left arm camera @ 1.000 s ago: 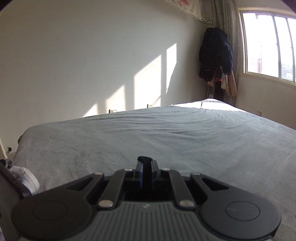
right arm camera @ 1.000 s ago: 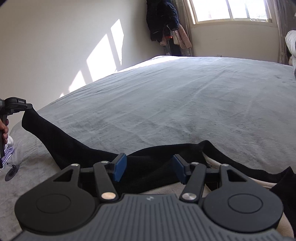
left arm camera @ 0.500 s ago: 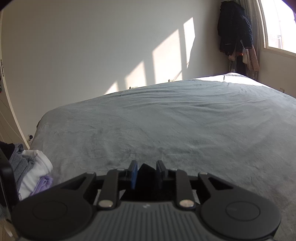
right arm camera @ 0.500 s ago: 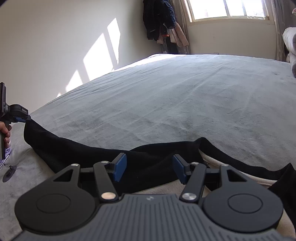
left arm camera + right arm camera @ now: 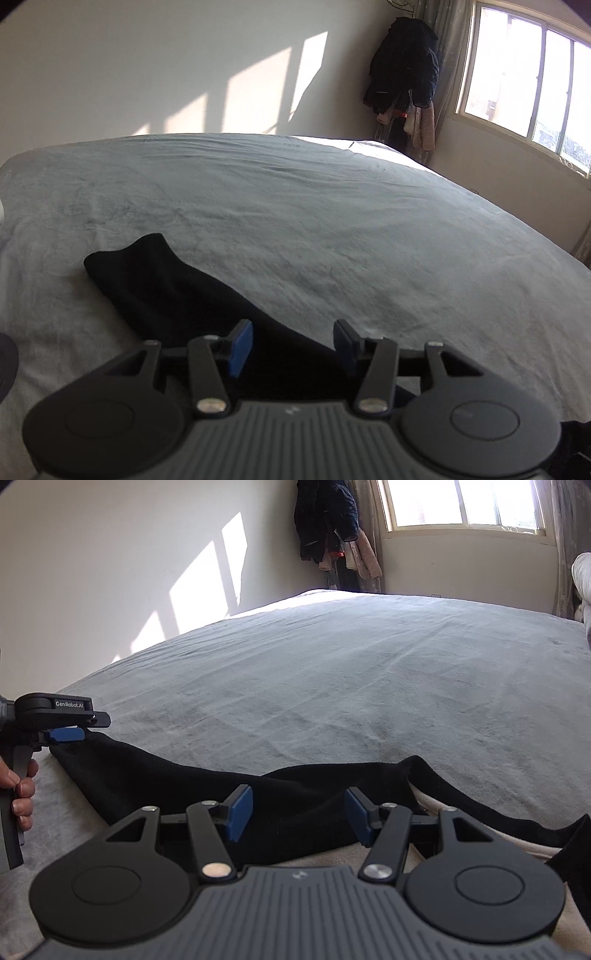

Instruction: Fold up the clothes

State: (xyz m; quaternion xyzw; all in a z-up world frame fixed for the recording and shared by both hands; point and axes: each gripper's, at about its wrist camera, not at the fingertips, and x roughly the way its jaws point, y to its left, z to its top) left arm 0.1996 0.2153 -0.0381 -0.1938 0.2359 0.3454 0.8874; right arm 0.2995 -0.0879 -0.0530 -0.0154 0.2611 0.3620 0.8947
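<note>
A black garment (image 5: 184,786) with a pale beige lining (image 5: 480,827) lies across the near part of the grey bed (image 5: 369,683). Its long sleeve (image 5: 155,284) stretches flat over the bed (image 5: 332,221) to the left. In the left wrist view my left gripper (image 5: 291,332) hovers low over that sleeve; its jaws are opening, the blue pads are off the cloth, and the sleeve lies loose beneath them. From the right wrist view the left gripper (image 5: 64,734) sits just above the sleeve's end, held by a hand (image 5: 18,786). My right gripper (image 5: 299,805) stands open above the garment's body.
Dark coats and towels hang in the far corner (image 5: 402,74) (image 5: 325,524) beside a bright window (image 5: 535,85). A white pillow or bundle (image 5: 581,576) shows at the right edge. The grey bed cover runs far beyond the garment.
My left gripper went from shut on the sleeve's end to open, and it sank toward the bed. The raised sleeve now lies flat. The right gripper stayed in place.
</note>
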